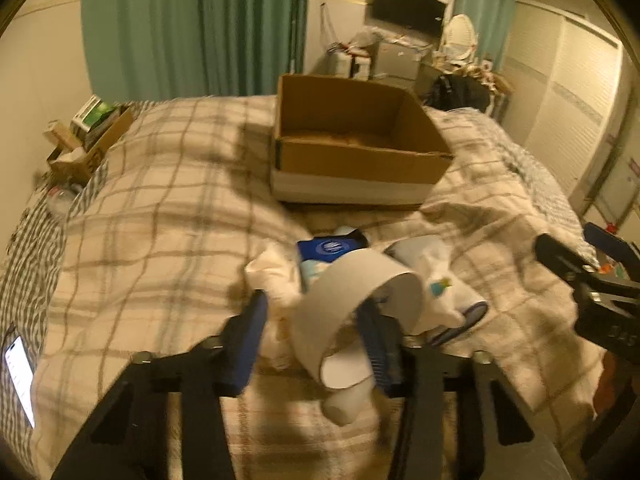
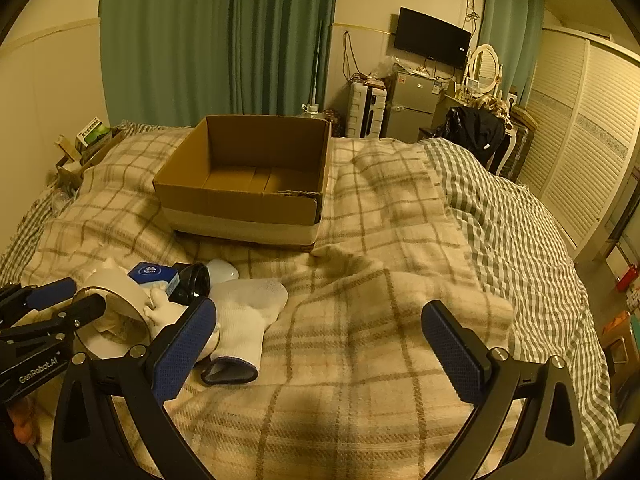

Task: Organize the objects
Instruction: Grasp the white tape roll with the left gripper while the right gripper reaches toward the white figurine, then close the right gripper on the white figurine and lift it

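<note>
An open cardboard box [image 1: 360,160] [image 2: 248,200] sits on the plaid bed, empty as far as I see. A pile lies in front of it: a white tape roll [image 1: 352,292] [image 2: 116,300], a blue packet [image 1: 330,248] [image 2: 154,274], white gloves [image 1: 440,280] [image 2: 244,320], a black object [image 2: 194,280]. My left gripper [image 1: 316,332] [image 2: 60,304] is open, its jaws astride the tape roll's wall, one finger inside the ring. My right gripper [image 2: 320,348] is open and empty over the blanket, right of the pile; it also shows in the left wrist view [image 1: 588,272].
A lit phone [image 1: 18,372] lies at the bed's left edge. A small box of clutter [image 1: 88,140] sits at the far left corner. A fridge [image 2: 412,104], TV [image 2: 432,38], dark chair [image 2: 476,128] and wardrobe doors [image 2: 580,140] stand beyond the bed.
</note>
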{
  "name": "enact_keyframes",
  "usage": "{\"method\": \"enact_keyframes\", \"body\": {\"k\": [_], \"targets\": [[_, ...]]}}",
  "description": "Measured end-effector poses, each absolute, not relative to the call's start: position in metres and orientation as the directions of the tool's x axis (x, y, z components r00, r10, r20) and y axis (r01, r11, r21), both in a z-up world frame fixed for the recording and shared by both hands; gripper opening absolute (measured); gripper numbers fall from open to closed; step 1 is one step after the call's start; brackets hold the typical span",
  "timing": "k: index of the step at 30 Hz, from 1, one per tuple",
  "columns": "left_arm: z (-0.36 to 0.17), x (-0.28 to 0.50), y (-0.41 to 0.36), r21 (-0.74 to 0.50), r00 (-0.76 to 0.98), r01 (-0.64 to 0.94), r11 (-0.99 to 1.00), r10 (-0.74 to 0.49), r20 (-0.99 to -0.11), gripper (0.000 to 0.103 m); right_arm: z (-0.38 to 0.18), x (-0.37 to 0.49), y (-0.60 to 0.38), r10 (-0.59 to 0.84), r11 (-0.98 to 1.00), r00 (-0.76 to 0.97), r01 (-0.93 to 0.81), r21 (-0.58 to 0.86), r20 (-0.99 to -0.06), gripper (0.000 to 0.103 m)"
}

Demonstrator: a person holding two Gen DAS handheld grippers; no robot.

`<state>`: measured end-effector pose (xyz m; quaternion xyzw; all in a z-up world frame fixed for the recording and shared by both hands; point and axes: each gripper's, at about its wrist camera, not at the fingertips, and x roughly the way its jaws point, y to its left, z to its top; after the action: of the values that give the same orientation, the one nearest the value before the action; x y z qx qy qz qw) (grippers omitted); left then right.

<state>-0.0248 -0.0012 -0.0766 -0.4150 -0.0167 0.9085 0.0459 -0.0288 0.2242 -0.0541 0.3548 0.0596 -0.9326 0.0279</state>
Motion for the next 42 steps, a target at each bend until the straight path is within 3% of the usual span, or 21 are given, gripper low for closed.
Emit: {"method": "enact_keyframes", "body": {"k": [4, 7, 15, 23, 27, 29, 32, 33, 42], "targets": [[-0.067, -0.023, 0.000, -0.062, -0.666, -0.079, -0.995, 0.099, -0.739, 0.015, -0.050, -0.024, 0.217, -0.014, -0.988, -0.752, 0.111, -0.105, -0.659, 0.102], [-0.054, -0.019, -0.008, -0.080, -0.692, -0.066, -0.995, 0.103, -0.714, 0.009, -0.047, -0.021, 0.208, -0.032, -0.985, -0.750, 0.138, -0.108, -0.661, 0.102], [-0.015, -0.010, -0.031, 0.011, -0.754, -0.019, -1.000, 0.007, -0.657, 0.008, -0.054, -0.018, 0.163, -0.109, -0.957, -0.705, 0.265, -0.118, -0.701, 0.102], [-0.038, -0.014, -0.052, 0.021, -0.706, 0.025, -0.999, -0.032, -0.707, 0.008, -0.098, -0.017, 0.122, -0.107, -0.903, -0.606, 0.391, -0.178, -0.788, 0.102], [-0.046, -0.016, -0.051, 0.001, -0.691, 0.016, -1.000, -0.012, -0.723, 0.008, -0.120, -0.021, 0.110, -0.104, -0.875, -0.549, 0.447, -0.187, -0.829, 0.091], [-0.048, -0.015, -0.049, -0.007, -0.688, 0.009, -1.000, -0.001, -0.726, 0.008, -0.128, -0.023, 0.107, -0.095, -0.867, -0.524, 0.462, -0.188, -0.847, 0.081], [-0.049, -0.014, -0.050, -0.011, -0.688, 0.005, -1.000, 0.005, -0.726, 0.008, -0.136, -0.026, 0.108, -0.100, -0.868, -0.493, 0.469, -0.167, -0.864, 0.055], [-0.048, -0.013, -0.049, -0.011, -0.687, 0.005, -1.000, 0.005, -0.726, 0.008, -0.136, -0.026, 0.110, -0.100, -0.871, -0.490, 0.463, -0.162, -0.866, 0.038], [-0.032, -0.003, -0.045, -0.005, -0.704, -0.021, -1.000, 0.018, -0.710, 0.008, -0.079, -0.011, 0.131, -0.179, -0.901, -0.587, 0.421, -0.108, -0.789, 0.037]]}}
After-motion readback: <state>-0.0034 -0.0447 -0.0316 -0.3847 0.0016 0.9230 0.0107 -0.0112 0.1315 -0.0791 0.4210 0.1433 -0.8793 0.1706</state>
